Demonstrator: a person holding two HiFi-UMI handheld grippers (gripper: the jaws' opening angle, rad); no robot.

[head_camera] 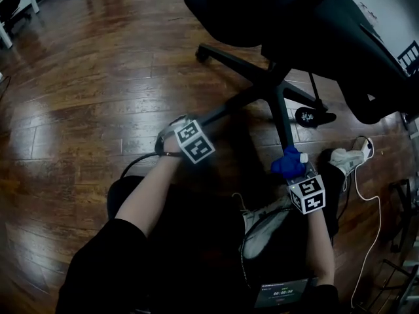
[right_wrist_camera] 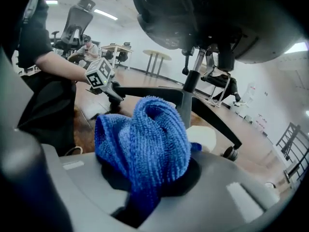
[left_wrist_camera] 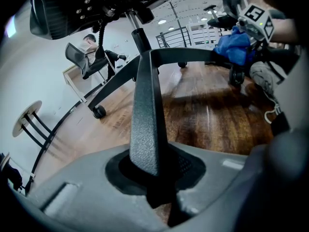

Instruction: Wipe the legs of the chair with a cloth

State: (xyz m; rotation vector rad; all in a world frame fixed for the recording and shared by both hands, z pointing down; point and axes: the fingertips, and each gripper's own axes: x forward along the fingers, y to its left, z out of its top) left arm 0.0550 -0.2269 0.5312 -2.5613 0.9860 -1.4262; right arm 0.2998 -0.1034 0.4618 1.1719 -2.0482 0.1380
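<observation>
A black office chair stands on a five-spoke base point(head_camera: 272, 87). My left gripper point(head_camera: 171, 136) is shut on the end of one spoke, the chair leg point(left_wrist_camera: 145, 124) that runs from between its jaws up to the central column point(left_wrist_camera: 139, 40). My right gripper point(head_camera: 288, 169) is shut on a bunched blue cloth point(right_wrist_camera: 145, 139), which rests against the lower part of the near leg point(head_camera: 283, 124) in the head view. The same cloth point(left_wrist_camera: 234, 45) shows at the upper right of the left gripper view, on that leg.
Dark wooden floor point(head_camera: 85, 90) spreads to the left. A white cable and plug point(head_camera: 357, 159) lie at the right by the person's shoes. A black sandal point(head_camera: 313, 117) lies under the base. The seat point(head_camera: 262, 12) overhangs the legs. Other chairs and tables stand far off.
</observation>
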